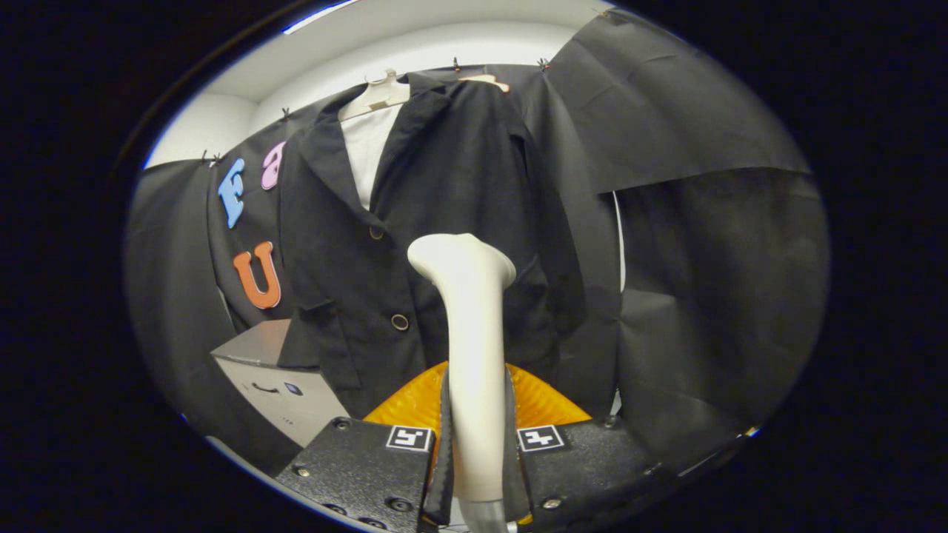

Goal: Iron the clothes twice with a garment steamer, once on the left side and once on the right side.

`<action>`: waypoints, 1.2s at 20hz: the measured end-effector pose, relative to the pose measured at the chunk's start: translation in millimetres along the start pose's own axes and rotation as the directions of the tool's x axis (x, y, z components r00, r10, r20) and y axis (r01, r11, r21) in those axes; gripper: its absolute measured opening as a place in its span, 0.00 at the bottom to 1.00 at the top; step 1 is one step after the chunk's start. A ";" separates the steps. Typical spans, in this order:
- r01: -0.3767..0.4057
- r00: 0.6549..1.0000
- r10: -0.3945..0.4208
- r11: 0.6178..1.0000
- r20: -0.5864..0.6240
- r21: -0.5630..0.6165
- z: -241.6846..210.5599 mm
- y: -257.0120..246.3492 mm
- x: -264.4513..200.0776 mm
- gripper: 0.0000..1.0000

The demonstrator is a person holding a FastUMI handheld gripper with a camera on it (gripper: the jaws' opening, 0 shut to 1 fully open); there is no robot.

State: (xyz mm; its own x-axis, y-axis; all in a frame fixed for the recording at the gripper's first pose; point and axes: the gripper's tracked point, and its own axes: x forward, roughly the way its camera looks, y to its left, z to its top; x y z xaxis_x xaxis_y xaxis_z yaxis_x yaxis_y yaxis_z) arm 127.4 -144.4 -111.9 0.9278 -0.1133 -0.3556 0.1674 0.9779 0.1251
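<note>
The garment steamer (468, 348) is clamped upright in the gripper (475, 451), both fingers pressed against its pale handle from either side. Its flared head is raised in front of the black jacket (444, 222), level with the stretch between the two front buttons, on the panel just beside the button line. Whether the head is touching the cloth or only held near it cannot be told.

For a good pass, the head is best kept flat to the fabric and drawn along one front panel in a slow, even line, so that steam is spread without the cloth being bunched. The buttons are better skirted than crossed. Light contact is probably enough, since the jacket hangs free on its hanger (379, 95) and could be pushed back against the booth wall.

The gripper is held low and pointed forward at the jacket's front, with the steamer rising straight from between the fingers. A grey box (285, 385) is seen below the jacket's hem to one side.
</note>
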 end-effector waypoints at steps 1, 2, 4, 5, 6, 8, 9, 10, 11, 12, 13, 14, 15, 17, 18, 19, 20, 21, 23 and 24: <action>-0.001 1.000 0.001 1.000 -0.008 0.000 -4.8 0.0 -0.4 0.29; 0.000 1.000 0.000 1.000 -0.015 -0.001 -9.9 -0.2 -0.5 0.29; -0.001 0.999 0.001 1.000 -0.036 -0.011 -23.1 -0.1 -2.0 0.29; -0.002 0.999 0.001 1.000 -0.050 -0.016 -30.7 -1.2 -2.1 0.29; 0.001 0.998 -0.002 1.000 -0.065 -0.018 -38.3 -3.3 -2.9 0.29; 0.014 0.996 -0.015 1.000 -0.089 -0.012 -49.9 -8.0 -1.2 0.29; 0.022 0.995 -0.022 1.000 -0.101 -0.009 -55.4 -12.5 -0.4 0.29; 0.033 0.993 -0.033 0.999 -0.115 -0.004 -62.7 -16.4 0.6 0.29; 0.041 0.991 -0.041 0.999 -0.131 0.001 -68.3 -17.7 1.3 0.29; 0.050 0.988 -0.048 0.999 -0.150 0.011 -75.9 -18.3 2.3 0.29; 0.055 0.984 -0.051 0.998 -0.169 0.018 -84.3 -21.1 3.8 0.29; 0.059 0.981 -0.054 0.998 -0.184 0.022 -91.9 -25.8 2.0 0.29; 0.063 0.979 -0.057 0.998 -0.195 0.022 -97.8 -29.5 1.4 0.29; 0.069 0.975 -0.063 0.997 -0.212 0.022 -106.1 -33.6 0.7 0.29; 0.070 0.973 -0.064 0.997 -0.220 0.022 -109.8 -33.8 1.5 0.29; 0.071 0.971 -0.064 0.997 -0.231 0.023 -113.9 -34.4 2.5 0.29; 0.072 0.968 -0.064 0.997 -0.244 0.025 -119.8 -34.6 3.4 0.29; 0.074 0.964 -0.063 0.997 -0.257 0.032 -124.6 -34.6 3.5 0.29; 0.075 0.959 -0.063 0.997 -0.275 0.035 -134.9 -34.1 5.5 0.29; 0.075 0.957 -0.065 0.997 -0.282 0.026 -140.6 -35.1 6.1 0.29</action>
State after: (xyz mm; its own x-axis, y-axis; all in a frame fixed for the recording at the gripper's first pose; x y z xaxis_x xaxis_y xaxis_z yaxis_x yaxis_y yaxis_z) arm 80.3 -154.7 -248.7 0.7832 -0.1225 -0.6096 0.2455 0.9617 0.1221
